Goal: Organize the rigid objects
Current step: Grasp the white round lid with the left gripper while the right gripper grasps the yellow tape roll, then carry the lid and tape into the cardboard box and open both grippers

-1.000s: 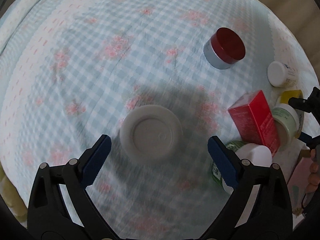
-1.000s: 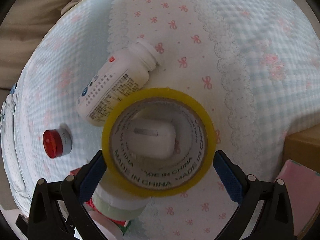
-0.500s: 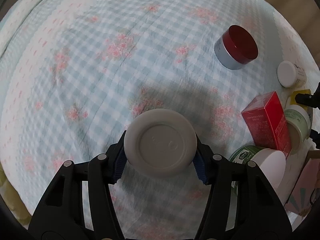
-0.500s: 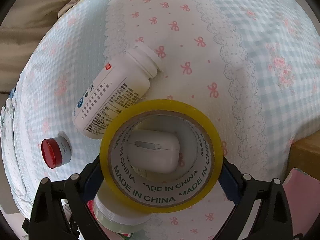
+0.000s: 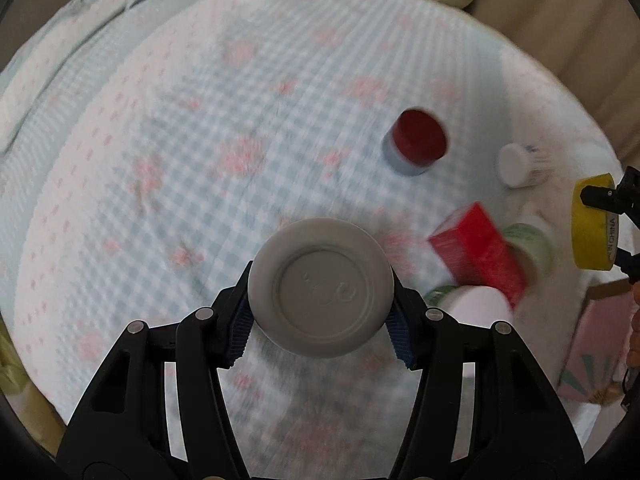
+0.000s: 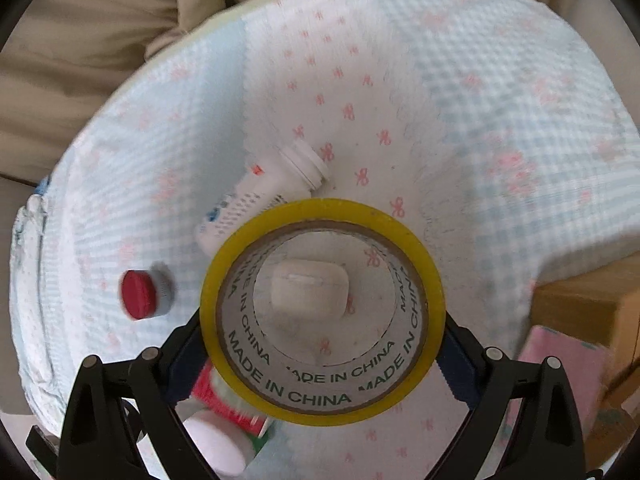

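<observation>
Grey disc (image 5: 320,288): being pinched at its two sides by the blue pads of the left gripper (image 5: 320,324), low in the centre of the left wrist view. Hanging clear above the checked bedspread (image 5: 160,160), flat face turned toward the camera. Jaws having just been closing, now pressing on the disc's rim.

Yellow tape roll (image 6: 316,396): being clamped across its outer edge by the right gripper (image 6: 322,360), filling the lower centre of the right wrist view, hole facing the camera. Jaws standing wide yet having just been closing, pads bearing on the roll. Also showing at the right edge of the left wrist view, gripped there by black fingers.

Showing through the roll's hole: a white earbud case (image 6: 308,288), lying on the cloth. Lying on its side just above the roll, partly hidden behind it: a white bottle (image 6: 272,188), cap pointing to the upper right. Sitting apart at middle left: a red-capped jar (image 6: 140,294).

Crowding together at the right of the left wrist view: a red box (image 5: 476,252), a green jar (image 5: 528,240) and a white-lidded jar (image 5: 480,304), all blurred. Resting at lower right of the right wrist view: a pink box (image 6: 560,368), with a cardboard box (image 6: 592,296) just above it.
</observation>
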Action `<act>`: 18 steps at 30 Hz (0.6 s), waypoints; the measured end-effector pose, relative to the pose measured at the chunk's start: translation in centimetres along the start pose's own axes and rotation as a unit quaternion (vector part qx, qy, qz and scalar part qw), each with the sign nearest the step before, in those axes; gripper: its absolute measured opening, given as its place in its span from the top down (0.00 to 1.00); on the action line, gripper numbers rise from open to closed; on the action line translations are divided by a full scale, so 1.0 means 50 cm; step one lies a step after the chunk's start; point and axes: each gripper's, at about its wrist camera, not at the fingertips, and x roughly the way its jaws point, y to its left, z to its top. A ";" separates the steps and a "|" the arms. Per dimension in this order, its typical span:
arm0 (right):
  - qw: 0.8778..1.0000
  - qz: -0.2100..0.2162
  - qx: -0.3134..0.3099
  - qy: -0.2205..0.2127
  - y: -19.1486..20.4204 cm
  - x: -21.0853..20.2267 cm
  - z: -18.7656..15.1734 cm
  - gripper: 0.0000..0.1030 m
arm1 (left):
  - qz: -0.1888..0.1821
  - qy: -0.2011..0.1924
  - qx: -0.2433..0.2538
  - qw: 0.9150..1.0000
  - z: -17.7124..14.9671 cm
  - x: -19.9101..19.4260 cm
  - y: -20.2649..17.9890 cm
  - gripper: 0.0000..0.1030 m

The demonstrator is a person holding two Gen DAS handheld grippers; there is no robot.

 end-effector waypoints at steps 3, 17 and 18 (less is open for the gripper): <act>1.000 0.010 -0.008 -0.015 0.013 -0.063 -0.023 0.06 | -0.016 -0.015 0.009 1.000 0.008 -0.067 -0.011 0.48; 0.994 0.027 -0.061 -0.082 -0.019 -0.443 -0.153 0.06 | -0.091 -0.108 0.180 0.974 0.047 -0.415 -0.166 0.48; 0.994 0.025 -0.063 -0.087 -0.036 -0.468 -0.162 0.06 | -0.098 -0.114 0.192 0.970 0.043 -0.435 -0.193 0.48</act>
